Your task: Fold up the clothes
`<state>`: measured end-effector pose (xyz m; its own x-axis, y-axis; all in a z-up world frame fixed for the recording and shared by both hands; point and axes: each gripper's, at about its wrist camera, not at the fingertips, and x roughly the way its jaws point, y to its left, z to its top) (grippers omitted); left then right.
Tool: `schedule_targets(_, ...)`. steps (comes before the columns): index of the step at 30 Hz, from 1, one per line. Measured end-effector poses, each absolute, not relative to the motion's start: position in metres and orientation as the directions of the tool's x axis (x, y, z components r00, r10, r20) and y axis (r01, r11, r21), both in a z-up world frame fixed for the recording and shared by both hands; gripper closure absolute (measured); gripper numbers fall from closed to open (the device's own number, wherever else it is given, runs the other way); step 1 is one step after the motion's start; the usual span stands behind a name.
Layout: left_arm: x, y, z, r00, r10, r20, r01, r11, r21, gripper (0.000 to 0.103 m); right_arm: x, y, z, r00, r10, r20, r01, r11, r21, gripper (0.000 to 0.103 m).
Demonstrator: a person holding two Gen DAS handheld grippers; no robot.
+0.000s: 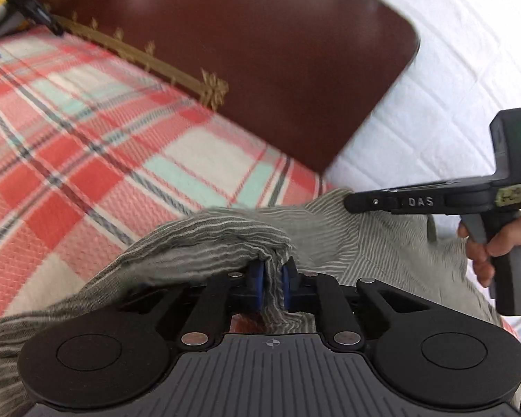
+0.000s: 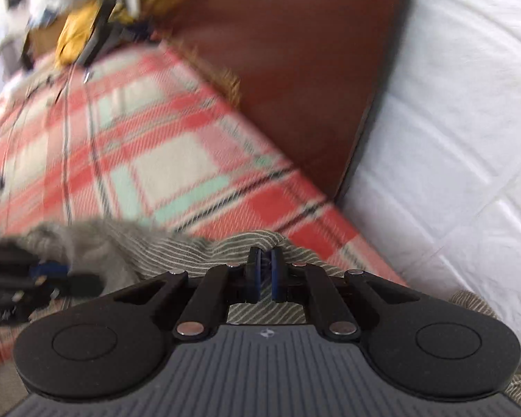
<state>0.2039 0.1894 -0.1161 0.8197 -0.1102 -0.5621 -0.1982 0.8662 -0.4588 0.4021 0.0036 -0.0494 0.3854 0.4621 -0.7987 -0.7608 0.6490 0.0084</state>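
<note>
Both hand-held grippers, left (image 1: 271,279), right (image 2: 265,271), pinching striped garment (image 1: 205,239)

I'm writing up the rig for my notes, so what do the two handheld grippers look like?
Both match: the left gripper and right gripper have matte black linkage arms with silver round rivets, blue finger pads, and a ribbed grey body with two round black discs. Side on, the right one shows "DAS" lettering, a green light, a grey trigger and a thin black cable.

My left gripper (image 1: 271,279) pinches a fold of the grey striped garment (image 1: 205,239) over the plaid bedcover (image 1: 87,146); the right gripper (image 1: 350,203) reaches in, hand (image 1: 496,246) on its handle
</note>
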Motion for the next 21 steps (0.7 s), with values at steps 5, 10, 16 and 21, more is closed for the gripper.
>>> schedule_targets(5, 0.206, 0.180, -0.118, 0.792, -0.091, -0.604, -0.187, 0.905, -0.382, 0.065, 0.399, 0.017, -0.074, 0.423, 0.356, -0.833, -0.713, 0.699, -0.064, 0.092)
schedule_targets(10, 0.169, 0.192, -0.099, 0.820, -0.128, -0.558, -0.169, 0.877, -0.449, 0.043, 0.379, 0.013, -0.043, 0.497, 0.399, -0.771, -0.693, 0.717, -0.075, 0.043)
schedule_targets(16, 0.075, 0.196, -0.064, 0.881, -0.012, -0.473, -0.157, 0.936, -0.316, 0.023, 0.328, 0.013, -0.010, 0.414, 0.561, -0.717, -0.728, 0.677, 0.110, 0.041)
schedule_targets(21, 0.028, 0.200, -0.061, 0.850, 0.202, -0.486, -0.234, 0.972, -0.007, 0.022, 0.270, 0.042, -0.008, 0.277, 0.620, -0.734, -0.809, 0.562, 0.169, 0.040)
